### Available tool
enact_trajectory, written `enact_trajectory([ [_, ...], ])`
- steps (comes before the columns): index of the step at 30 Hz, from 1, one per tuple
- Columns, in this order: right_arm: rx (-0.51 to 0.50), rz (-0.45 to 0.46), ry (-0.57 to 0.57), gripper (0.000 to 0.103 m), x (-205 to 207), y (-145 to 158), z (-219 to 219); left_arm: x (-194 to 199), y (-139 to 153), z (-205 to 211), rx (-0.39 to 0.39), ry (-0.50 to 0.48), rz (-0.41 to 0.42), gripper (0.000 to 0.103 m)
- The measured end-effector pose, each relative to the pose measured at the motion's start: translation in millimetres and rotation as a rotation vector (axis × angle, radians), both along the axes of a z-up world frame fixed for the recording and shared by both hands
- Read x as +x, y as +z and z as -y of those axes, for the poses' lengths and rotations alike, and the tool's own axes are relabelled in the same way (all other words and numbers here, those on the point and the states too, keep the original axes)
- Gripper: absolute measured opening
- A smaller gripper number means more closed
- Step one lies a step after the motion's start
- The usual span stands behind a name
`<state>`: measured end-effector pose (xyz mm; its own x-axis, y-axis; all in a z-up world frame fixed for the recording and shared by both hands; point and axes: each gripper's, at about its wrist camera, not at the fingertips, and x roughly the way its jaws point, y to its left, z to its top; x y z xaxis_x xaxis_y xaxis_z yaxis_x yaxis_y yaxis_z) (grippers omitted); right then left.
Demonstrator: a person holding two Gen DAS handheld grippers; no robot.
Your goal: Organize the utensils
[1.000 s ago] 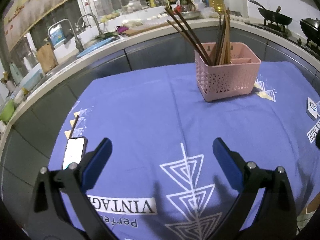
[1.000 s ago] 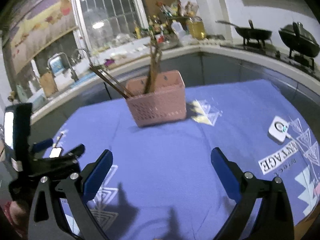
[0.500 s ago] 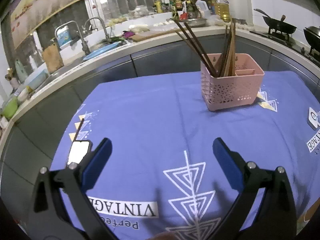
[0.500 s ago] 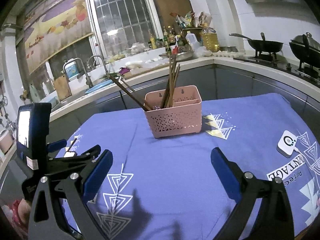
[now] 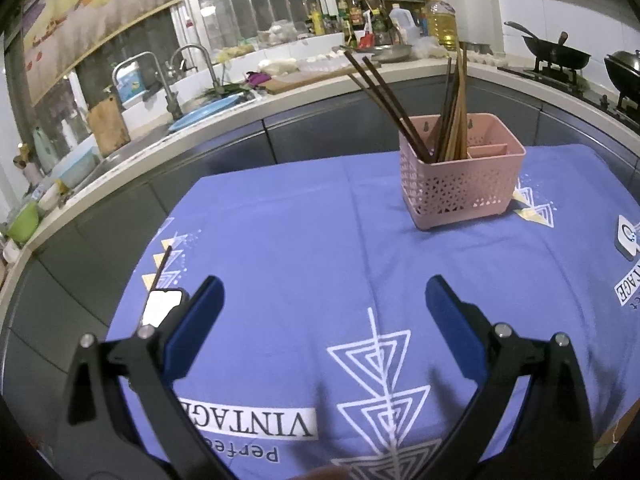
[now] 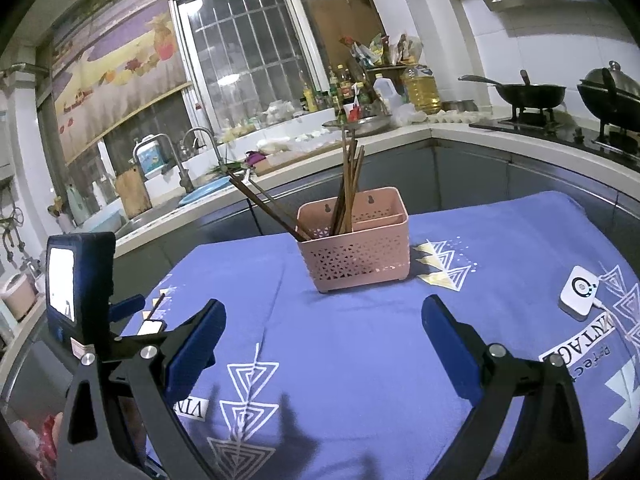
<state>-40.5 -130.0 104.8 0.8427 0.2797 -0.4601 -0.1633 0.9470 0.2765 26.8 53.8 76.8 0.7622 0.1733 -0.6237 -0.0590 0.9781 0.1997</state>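
Observation:
A pink perforated utensil basket (image 5: 460, 184) stands on the blue tablecloth, also in the right wrist view (image 6: 356, 252). Several dark chopsticks (image 5: 404, 104) stand in its left compartment, two leaning left; they also show in the right wrist view (image 6: 344, 196). One loose chopstick (image 5: 162, 266) lies at the table's left edge; it also shows in the right wrist view (image 6: 154, 306). My left gripper (image 5: 324, 312) is open and empty above the cloth. My right gripper (image 6: 322, 336) is open and empty, well short of the basket.
A lit phone (image 5: 158, 310) lies by the loose chopstick. A white device with a cable (image 6: 580, 290) lies at the table's right. The left gripper's body with a screen (image 6: 78, 280) shows left in the right wrist view. A counter, sink and stove ring the table.
Both grippers have risen and pulled back from the basket, which now looks smaller and farther away. Both stayed open and empty.

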Motion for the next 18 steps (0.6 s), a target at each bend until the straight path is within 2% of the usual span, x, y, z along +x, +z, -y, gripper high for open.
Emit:
enact_trajectory([
  [9, 0.03, -0.014, -0.001, 0.097, -0.6, -1.5, 1.5, -0.3, 0.9, -1.0, 0.004, 0.029, 0.002, 0.097],
  [18, 0.032, 0.002, -0.024, 0.097, -3.2, -0.3, 4.6, -4.7, 5.4, 1.6, -0.016, 0.002, 0.019, 0.097],
])
